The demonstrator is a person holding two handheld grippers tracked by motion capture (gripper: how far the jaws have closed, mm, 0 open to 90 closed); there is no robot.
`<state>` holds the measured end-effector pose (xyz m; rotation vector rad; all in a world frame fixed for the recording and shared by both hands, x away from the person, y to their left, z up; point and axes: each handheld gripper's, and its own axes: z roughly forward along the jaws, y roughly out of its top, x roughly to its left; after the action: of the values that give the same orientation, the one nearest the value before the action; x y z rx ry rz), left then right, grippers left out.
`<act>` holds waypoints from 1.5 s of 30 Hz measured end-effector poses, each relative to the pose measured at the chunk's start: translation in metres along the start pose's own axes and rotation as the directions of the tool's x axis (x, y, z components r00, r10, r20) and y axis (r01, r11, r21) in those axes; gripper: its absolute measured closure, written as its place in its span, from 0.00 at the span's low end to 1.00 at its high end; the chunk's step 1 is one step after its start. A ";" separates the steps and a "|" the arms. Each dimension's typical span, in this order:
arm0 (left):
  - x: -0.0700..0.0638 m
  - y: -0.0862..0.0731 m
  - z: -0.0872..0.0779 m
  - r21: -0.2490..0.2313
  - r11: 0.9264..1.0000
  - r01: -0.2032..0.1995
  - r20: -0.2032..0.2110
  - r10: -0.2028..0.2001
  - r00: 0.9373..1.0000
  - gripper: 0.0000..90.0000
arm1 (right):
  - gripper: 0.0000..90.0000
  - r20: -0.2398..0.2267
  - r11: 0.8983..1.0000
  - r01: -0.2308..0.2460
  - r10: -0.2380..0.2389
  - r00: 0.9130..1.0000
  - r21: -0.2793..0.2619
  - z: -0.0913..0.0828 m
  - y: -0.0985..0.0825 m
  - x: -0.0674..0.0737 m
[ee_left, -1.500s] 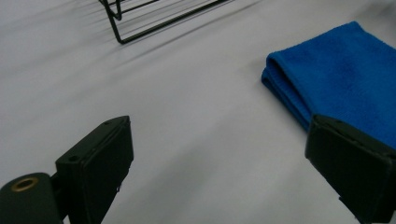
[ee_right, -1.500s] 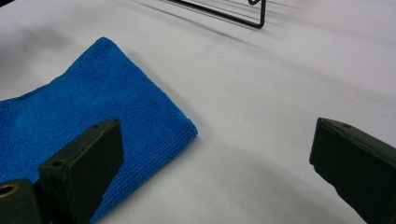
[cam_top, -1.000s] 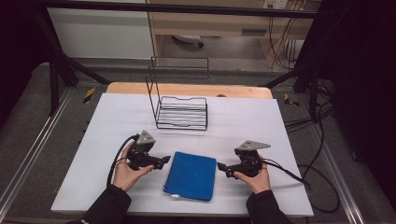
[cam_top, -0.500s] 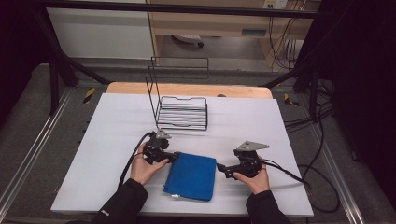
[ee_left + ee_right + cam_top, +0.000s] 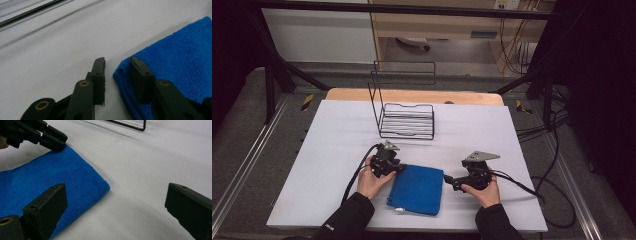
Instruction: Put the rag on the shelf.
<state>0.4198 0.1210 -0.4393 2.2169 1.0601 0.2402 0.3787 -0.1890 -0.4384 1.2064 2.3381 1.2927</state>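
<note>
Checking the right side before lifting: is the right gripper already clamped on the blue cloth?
No: the right gripper stands wide open beside the folded blue terry cloth's corner.

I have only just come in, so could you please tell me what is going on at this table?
A person works at a white table with a gripper in each hand. The left gripper is at a corner of the folded blue microfibre cloth; its fingers have just been closing, the corner fold sits between them, and a gap remains. The right gripper waits open beside the cloth's right edge. A black wire rack stands farther back.
</note>
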 end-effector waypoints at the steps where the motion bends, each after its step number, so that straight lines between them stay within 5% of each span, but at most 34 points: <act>1: -0.001 0.000 0.000 0.004 1.000 -0.001 0.006 0.001 1.000 0.75 | 0.05 0.001 1.000 -0.002 0.002 1.000 -0.001 0.000 0.000 0.000; 18: -0.005 -0.003 0.002 -0.003 1.000 0.014 0.031 -0.014 0.999 0.92 | 0.01 0.005 0.998 -0.052 0.052 0.999 -0.033 0.006 0.006 -0.002; 21: -0.004 -0.005 0.002 -0.010 1.000 0.005 0.032 -0.005 0.999 0.93 | 0.03 0.041 0.998 -0.068 0.068 0.997 -0.013 0.012 0.009 0.001; 29: -0.007 -0.008 0.002 -0.033 0.999 0.005 0.015 -0.005 1.000 0.93 | 0.32 0.046 0.998 -0.035 0.033 0.998 0.048 0.033 0.012 0.010; 30: -0.008 -0.007 0.002 -0.036 0.999 -0.004 0.007 0.004 1.000 0.93 | 0.40 0.046 0.997 -0.038 0.035 0.998 0.064 0.036 0.011 0.011; 45: -0.007 -0.008 0.002 -0.037 0.999 -0.040 0.022 0.041 0.999 0.93 | 0.79 0.012 0.987 -0.093 0.092 0.996 0.129 0.038 0.007 0.016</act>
<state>0.4118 0.1185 -0.4452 2.2056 0.9918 0.2500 0.3928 -0.1522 -0.4523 1.3709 2.4214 1.1782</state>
